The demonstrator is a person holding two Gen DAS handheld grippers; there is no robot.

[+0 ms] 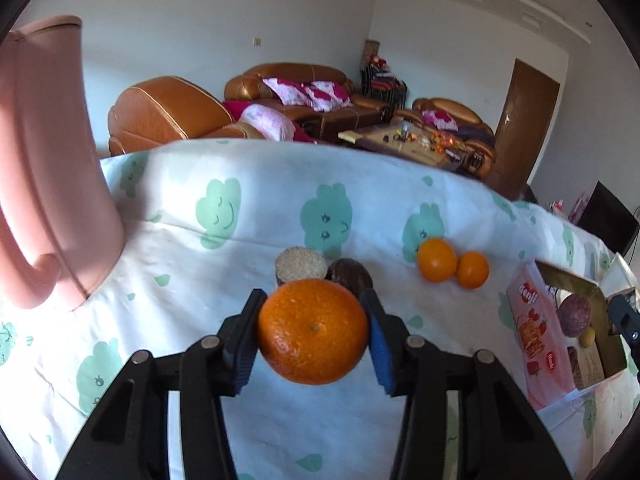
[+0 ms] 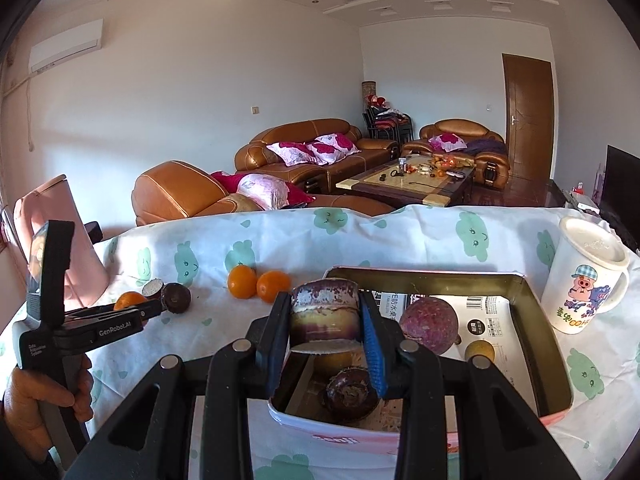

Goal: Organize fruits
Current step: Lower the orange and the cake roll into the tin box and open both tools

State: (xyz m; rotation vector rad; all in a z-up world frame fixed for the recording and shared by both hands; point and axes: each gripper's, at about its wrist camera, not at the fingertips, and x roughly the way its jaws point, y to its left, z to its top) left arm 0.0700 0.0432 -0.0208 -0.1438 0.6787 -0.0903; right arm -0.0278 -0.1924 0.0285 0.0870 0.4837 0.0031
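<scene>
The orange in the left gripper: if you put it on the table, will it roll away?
Probably only a little. The orange looks round but flattened, so it may settle. The cloth looks soft, which should slow it. Its pebbly peel likely grips well.

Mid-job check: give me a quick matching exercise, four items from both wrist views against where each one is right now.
Items:
1. large orange
2. sugarcane piece
3. purple passion fruit
4. pig mug

Places:
A. standing on the cloth, right of the tin box
B. lying inside the box
C. clamped in the left tool
D. clamped in the right tool, over the box

Pairs: 1-C, 2-D, 3-B, 4-A
</scene>
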